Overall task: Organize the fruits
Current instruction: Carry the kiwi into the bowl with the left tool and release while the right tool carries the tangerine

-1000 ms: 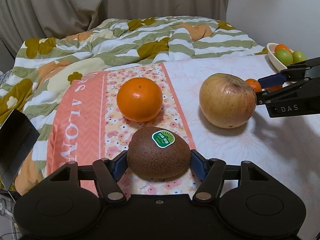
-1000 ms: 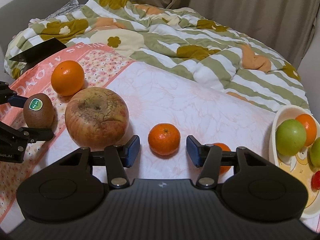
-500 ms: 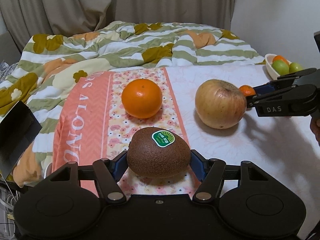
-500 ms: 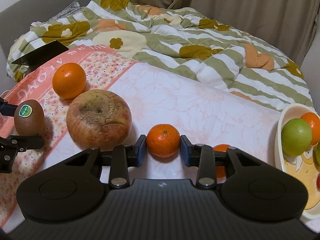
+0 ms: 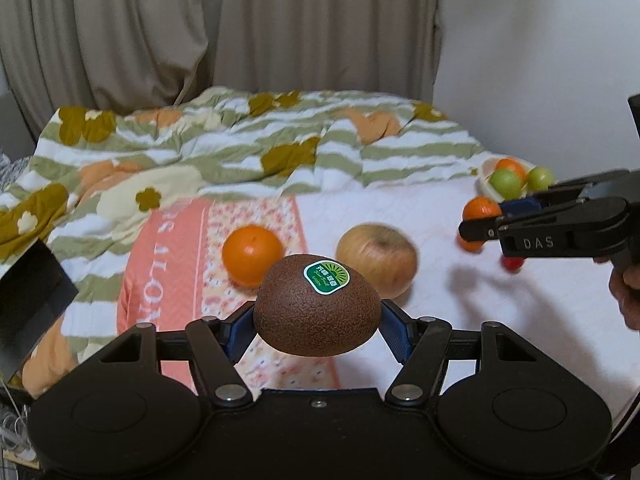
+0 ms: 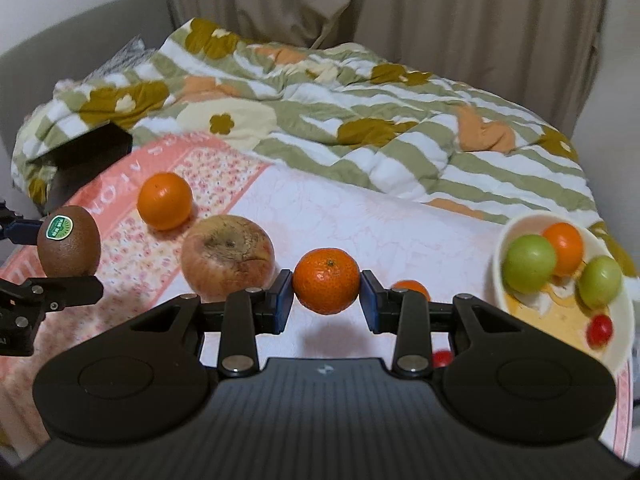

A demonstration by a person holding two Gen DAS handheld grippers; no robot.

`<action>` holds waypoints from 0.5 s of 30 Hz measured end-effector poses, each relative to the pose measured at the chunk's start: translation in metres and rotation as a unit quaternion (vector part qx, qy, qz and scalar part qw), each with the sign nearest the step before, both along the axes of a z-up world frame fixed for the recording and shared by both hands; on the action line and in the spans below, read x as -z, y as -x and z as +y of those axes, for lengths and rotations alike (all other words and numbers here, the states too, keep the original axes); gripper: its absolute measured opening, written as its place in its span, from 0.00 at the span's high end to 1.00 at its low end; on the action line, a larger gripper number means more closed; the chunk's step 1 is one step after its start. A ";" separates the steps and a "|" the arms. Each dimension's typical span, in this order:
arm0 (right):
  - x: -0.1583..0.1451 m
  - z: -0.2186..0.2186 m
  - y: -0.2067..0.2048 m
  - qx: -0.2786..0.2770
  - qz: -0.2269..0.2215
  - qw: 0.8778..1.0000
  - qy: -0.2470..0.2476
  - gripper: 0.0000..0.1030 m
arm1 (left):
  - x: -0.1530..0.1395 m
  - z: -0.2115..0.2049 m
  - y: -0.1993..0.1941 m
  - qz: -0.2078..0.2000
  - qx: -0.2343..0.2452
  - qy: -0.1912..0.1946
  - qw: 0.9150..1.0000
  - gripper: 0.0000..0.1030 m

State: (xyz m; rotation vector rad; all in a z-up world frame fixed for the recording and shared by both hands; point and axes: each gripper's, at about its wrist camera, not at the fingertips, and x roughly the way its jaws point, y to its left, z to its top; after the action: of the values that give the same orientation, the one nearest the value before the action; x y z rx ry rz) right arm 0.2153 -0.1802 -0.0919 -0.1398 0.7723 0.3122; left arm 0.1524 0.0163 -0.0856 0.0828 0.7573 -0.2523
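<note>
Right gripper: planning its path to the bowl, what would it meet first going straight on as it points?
Holding the small orange mandarin, the right gripper would likely meet bare white bedsheet, then the striped floral quilt; depth unclear.

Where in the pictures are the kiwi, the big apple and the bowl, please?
kiwi (image 5: 316,312): left wrist view, brown skin below sticker.
big apple (image 6: 228,260): right wrist view, bruised top.
bowl (image 6: 500,240): right wrist view, left rim.

Black left gripper with blue pads, silver screws; right gripper alike.

Stickered brown kiwi and small orange mandarin, each aloft; apple, orange on bedspread.
</note>
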 end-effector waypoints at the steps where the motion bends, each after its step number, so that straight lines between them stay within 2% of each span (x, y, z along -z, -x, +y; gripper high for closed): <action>1: -0.005 -0.003 0.005 0.007 -0.001 1.000 -0.004 0.50 | -0.004 -0.002 0.002 -0.005 0.003 0.003 1.000 0.33; 10: -0.042 -0.044 0.049 0.079 -0.011 0.997 -0.022 0.50 | -0.035 -0.026 0.009 -0.019 0.040 0.035 0.998 0.33; 15: -0.053 -0.078 0.065 0.105 -0.018 0.994 -0.026 0.50 | -0.044 -0.056 0.014 -0.031 0.059 0.036 0.997 0.33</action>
State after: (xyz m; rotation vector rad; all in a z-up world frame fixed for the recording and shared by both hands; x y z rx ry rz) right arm 0.1499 -0.2585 -0.0391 -0.0148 0.7362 0.1300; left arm 0.1387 -0.0400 -0.0419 0.0672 0.6816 -0.3872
